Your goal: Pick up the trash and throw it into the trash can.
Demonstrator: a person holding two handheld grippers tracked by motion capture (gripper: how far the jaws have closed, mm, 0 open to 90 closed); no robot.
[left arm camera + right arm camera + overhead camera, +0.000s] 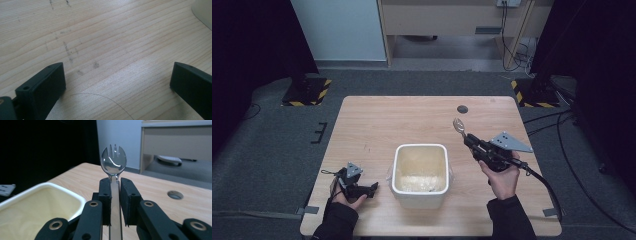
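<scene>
Pale wood surface (377, 125) carries a white tub (420, 174) near its front edge, something white lying in its bottom. The right hand-held gripper (468, 139) pinches a spork (113, 163) by the handle, raised beside the tub's far right corner. The left hand-held gripper (373, 188) rests spread and empty left of the tub. Likely a scoop is coming: the spork must swing over and dip in.

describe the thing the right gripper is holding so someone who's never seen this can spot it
On the light wooden table, look right of the cream square tub standing near the front edge. There the right gripper is shut on a spork, its handle clamped between the jaws. It is the one shiny metal piece: a spoon bowl with short tines at its tip.
</scene>
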